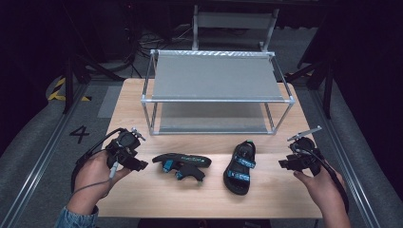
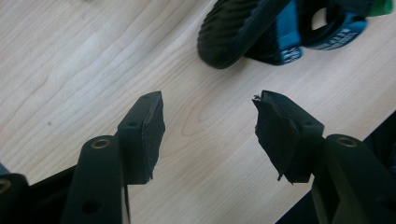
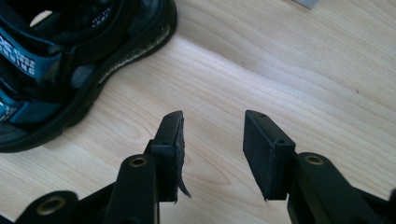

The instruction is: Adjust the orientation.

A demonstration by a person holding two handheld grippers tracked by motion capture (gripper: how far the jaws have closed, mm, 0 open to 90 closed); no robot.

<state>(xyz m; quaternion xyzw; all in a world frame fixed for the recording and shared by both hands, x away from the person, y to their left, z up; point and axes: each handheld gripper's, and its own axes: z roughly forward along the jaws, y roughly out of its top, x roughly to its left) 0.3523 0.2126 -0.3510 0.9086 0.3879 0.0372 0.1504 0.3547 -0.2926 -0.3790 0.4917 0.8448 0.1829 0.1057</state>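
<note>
My left gripper (image 2: 208,135) has its jaws apart with nothing between them, just bare wood of the table (image 2: 84,60) showing in the gap. The tipped sandal (image 1: 183,166) lies on its side; in the left gripper view its black sole end sits ahead of the jaws and a bit toward the right jaw, clear of both pads, not touching. In the high view that gripper (image 1: 138,164) is just beside the sandal's near end, pointing along the table at it

My right gripper (image 3: 212,154) is also open, moderate gap, holding nothing, table grain between the pads. The upright sandal (image 3: 56,70) lies ahead and off to the side of the left jaw in the right gripper view, near but apart from it, sole flat on the wood, teal straps up. In the high view this gripper (image 1: 285,164) sits beside that sandal (image 1: 241,166) with a strip of bare table between them

Nothing stands between either set of jaws and its sandal. Beyond both sandals stands a metal-framed rack (image 1: 216,90) with grey shelves, well past the jaws, on the far half of the table. The left pad's lining on the right gripper looks frayed, a loose tail hanging off its lower edge

Count: two sandals, two grippers, one rack with two shelves, one table
</note>
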